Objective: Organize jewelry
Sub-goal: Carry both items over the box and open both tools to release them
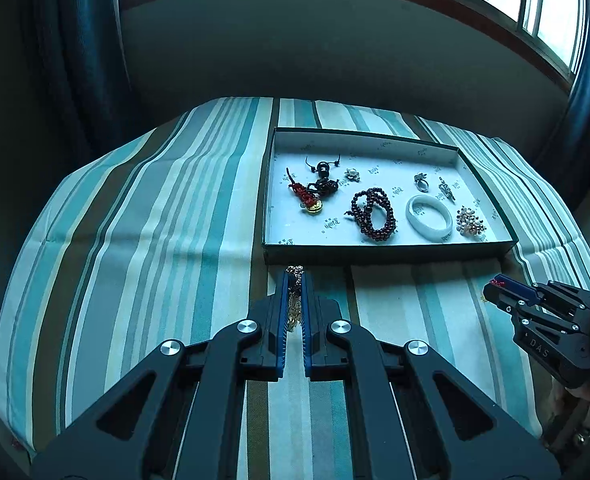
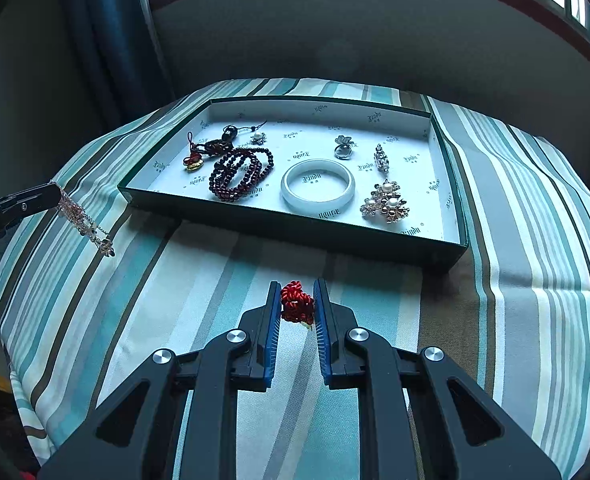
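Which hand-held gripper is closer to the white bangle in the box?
Right. The right hand-held gripper, holding a red knot, sits nearly before the white bangle; the left hand-held gripper sits further left.

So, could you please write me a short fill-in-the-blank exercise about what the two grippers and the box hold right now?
1. The left gripper is shut on a thin ____ chain that dangles above the striped cloth.
2. The right gripper is shut on a knotted cord ornament whose colour is ____.
3. The white bangle lies inside the ____.
4. Next to the bangle, on its left in the right wrist view, lies a coil of dark ____.

Missing words: metal; red; box; beads
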The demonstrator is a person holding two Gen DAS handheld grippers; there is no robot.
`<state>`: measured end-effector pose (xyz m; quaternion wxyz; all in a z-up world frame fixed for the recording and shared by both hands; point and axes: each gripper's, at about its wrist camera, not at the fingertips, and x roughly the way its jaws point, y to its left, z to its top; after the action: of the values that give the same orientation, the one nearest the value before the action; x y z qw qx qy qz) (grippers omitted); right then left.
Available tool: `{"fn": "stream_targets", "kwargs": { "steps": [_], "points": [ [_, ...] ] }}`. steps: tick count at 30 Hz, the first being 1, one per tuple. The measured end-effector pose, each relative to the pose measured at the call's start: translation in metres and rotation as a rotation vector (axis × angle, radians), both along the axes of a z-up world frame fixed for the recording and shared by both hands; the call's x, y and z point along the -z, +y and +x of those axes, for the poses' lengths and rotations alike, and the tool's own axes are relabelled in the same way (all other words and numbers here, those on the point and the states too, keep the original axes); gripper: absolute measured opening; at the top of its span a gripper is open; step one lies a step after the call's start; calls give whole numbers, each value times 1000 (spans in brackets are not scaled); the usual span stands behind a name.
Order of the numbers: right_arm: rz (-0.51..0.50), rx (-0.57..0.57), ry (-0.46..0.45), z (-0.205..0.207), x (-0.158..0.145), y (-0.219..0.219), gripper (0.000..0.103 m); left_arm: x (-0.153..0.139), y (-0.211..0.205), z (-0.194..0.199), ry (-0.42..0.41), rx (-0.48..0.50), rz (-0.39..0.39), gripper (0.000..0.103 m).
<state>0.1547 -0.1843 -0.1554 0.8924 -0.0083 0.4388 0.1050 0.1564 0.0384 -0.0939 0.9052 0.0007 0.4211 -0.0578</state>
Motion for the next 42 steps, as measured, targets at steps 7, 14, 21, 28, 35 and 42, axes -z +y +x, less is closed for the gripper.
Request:
{"fn": "stream_targets", "kwargs": {
  "steps": [7, 14, 21, 28, 35, 42],
  "points": [
    [7, 4, -36, -2, -15, -1, 17, -19, -7, -2, -49, 25, -8, 6],
    [14, 8, -80, 0, -34, -4, 17, -39, -15, 3, -91, 55, -31, 6],
    [19, 14, -139, 9, -58, -8, 17, -58, -31, 16, -145, 93, -50, 6],
    [14, 19, -206, 27, -82, -11, 17, -73, -55, 36, -194, 138, -67, 6],
    [10, 36, -251, 58, -96, -20, 17, -83, -78, 69, -224, 167, -86, 6],
    [2, 62, -278, 94, -100, -32, 17, -81, -101, 105, -232, 178, -88, 6]
  ]
}}
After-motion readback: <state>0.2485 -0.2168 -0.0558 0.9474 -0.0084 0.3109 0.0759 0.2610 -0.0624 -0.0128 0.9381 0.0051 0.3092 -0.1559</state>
